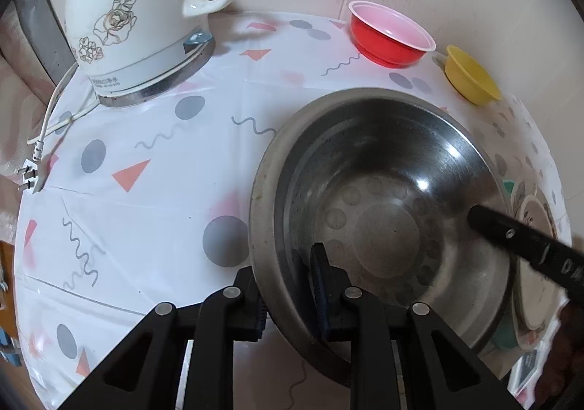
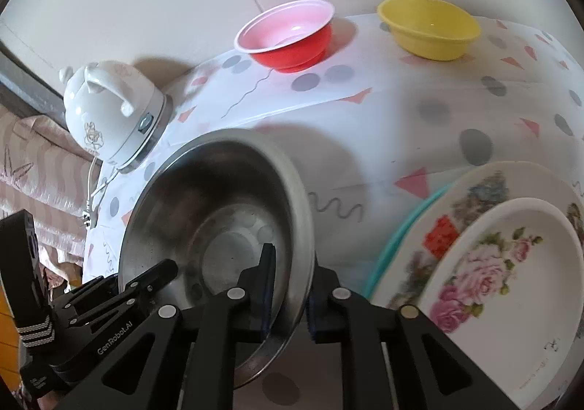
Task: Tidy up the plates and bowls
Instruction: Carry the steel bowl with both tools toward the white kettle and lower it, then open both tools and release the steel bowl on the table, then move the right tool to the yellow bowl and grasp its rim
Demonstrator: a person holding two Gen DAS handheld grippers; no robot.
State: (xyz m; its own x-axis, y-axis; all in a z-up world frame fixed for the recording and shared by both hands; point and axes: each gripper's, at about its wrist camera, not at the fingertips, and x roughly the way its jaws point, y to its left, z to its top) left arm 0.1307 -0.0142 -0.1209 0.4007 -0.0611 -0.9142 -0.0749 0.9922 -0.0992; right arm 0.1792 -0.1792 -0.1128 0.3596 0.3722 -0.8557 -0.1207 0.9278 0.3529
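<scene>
Steel bowl [image 1: 383, 198] sits between both tongs, tilted, its near rim raised off the desk [image 1: 146, 198]. It's dull grey metal w/ a wide flat rim, scuffed inner wall, bright glints on the far side, and a ring of round dimples around a flat centre disc.

Left tongs [image 1: 288, 286]: nearly closed, clamped on the bowl's near rim, one finger outside the wall, other inside. Right tongs [image 2: 288, 286]: narrow gap, straddling the rim on the opposite side, one finger inside, one outside; pads look to be on the rim, though whether they press firmly can't be told.

Beyond the tongs, far edge of the desk: red bowl [image 2: 288, 38] w/ pale pink inside, and a yellow bowl [image 2: 429, 27] beside it, apart from each other. Just right of the right tongs: stack of floral plates [image 2: 503, 256], white w/ pink roses, over a teal-rimmed one. White kettle [image 1: 138, 16] w/ flower print stands far left of the left tongs, cord trailing off the desk edge. Desk cloth is white w/ grey dots, pink triangles, squiggles.
</scene>
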